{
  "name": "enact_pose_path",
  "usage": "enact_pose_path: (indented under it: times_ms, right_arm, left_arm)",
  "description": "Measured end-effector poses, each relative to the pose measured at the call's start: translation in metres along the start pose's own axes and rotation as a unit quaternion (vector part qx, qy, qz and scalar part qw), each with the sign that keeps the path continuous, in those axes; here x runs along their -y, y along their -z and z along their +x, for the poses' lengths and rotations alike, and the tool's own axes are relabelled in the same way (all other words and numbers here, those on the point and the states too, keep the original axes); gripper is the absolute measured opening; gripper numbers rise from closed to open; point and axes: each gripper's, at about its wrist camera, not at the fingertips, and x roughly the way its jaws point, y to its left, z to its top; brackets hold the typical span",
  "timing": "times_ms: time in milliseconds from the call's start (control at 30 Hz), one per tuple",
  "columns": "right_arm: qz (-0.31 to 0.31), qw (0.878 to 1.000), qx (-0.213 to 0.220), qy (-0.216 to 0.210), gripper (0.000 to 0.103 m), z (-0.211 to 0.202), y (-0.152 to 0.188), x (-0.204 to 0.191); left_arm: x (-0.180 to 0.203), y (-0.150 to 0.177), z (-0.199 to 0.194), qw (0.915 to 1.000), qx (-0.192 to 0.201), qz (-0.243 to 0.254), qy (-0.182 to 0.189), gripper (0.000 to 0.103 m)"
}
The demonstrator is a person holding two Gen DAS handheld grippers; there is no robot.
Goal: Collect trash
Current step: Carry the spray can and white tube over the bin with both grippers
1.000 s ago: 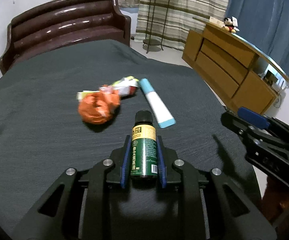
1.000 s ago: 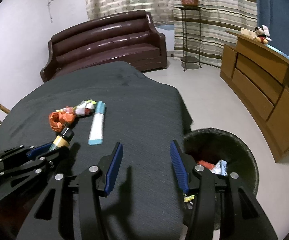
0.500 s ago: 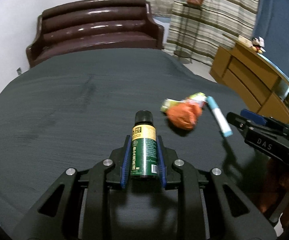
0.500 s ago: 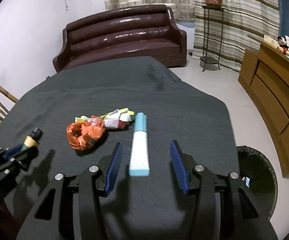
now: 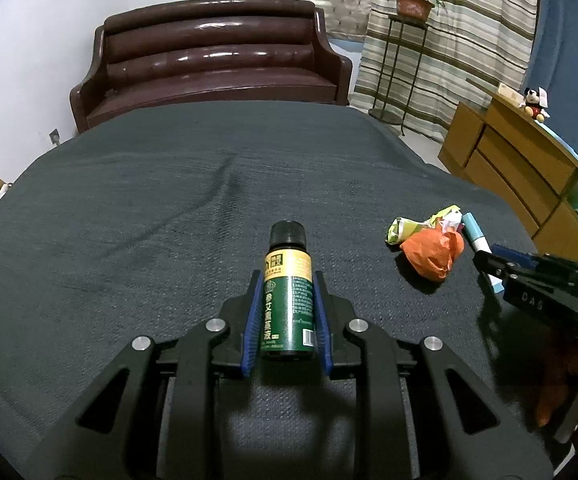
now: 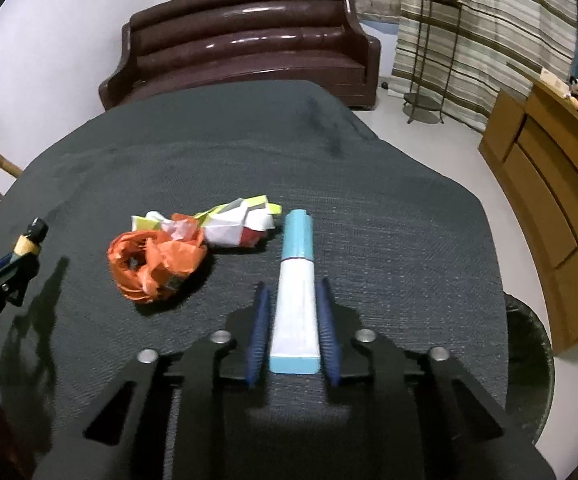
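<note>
My left gripper (image 5: 287, 280) is shut on a small green bottle (image 5: 287, 308) with a black cap and holds it over the dark table (image 5: 169, 208). My right gripper (image 6: 293, 292) has its jaws on both sides of a white tube with a blue cap (image 6: 295, 300) lying on the table; small gaps show between pads and tube. An orange crumpled bag (image 6: 153, 264) and a crumpled paper wrapper (image 6: 233, 224) lie left of the tube. They also show in the left wrist view, bag (image 5: 433, 254) and wrapper (image 5: 421, 226).
A black trash bin (image 6: 529, 344) stands on the floor at the table's right edge. A brown sofa (image 5: 209, 60) is behind the table. A wooden dresser (image 6: 549, 168) stands at the right, a plant stand (image 6: 425, 60) at the back.
My right gripper swung left from over the bin to the tube and narrowed its jaws around it. My left gripper, still holding the bottle, turned left, so the trash pile now sits to its right.
</note>
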Motion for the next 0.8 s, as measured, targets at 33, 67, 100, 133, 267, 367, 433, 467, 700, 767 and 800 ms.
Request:
enact_pose_path:
  times_ms: [33,67,100,133,267,367,433,467,700,767,800]
  right_arm:
    - [-0.002,1.0,0.001,0.002,0.021,-0.001,0.0,-0.001]
    - [-0.002,1.0,0.002,0.002,0.02,-0.002,0.001,-0.001]
    - [0.0,1.0,0.002,0.0,0.02,-0.002,0.002,-0.001]
    - [0.004,1.0,0.003,-0.002,0.019,-0.004,0.003,0.0]
    - [0.016,1.0,0.018,-0.006,0.019,-0.017,0.008,0.005]
    - [0.024,0.999,0.031,-0.007,0.019,-0.029,0.012,0.011]
    - [0.031,0.999,0.041,-0.007,0.019,-0.038,0.016,0.017]
    - [0.034,0.998,0.044,-0.005,0.019,-0.041,0.018,0.02]
    - [0.063,0.996,0.066,0.023,0.019,-0.07,0.038,0.054]
    - [0.07,0.994,0.072,0.034,0.019,-0.076,0.042,0.065]
    - [0.072,0.994,0.077,0.041,0.019,-0.079,0.045,0.07]
  left_arm:
    - [0.0,0.001,0.0,1.0,0.0,0.0,0.001,0.023]
    - [0.0,0.001,0.0,1.0,0.0,0.0,0.003,0.023]
    - [0.0,0.002,0.0,1.0,0.001,0.001,0.004,0.023]
    - [-0.002,0.005,-0.002,1.0,0.002,0.002,0.004,0.023]
    - [0.002,0.007,-0.005,0.9999,0.005,0.003,0.011,0.023]
    - [0.01,0.006,-0.012,0.9997,0.014,0.006,0.02,0.023]
    - [0.017,0.005,-0.015,0.9995,0.018,0.01,0.026,0.023]
    - [0.023,0.005,-0.017,0.9992,0.021,0.013,0.032,0.023]
    - [0.075,0.006,-0.027,0.9961,0.034,0.038,0.072,0.023]
    - [0.088,0.007,-0.028,0.9948,0.037,0.045,0.083,0.023]
    - [0.096,0.007,-0.029,0.9941,0.038,0.049,0.089,0.023]
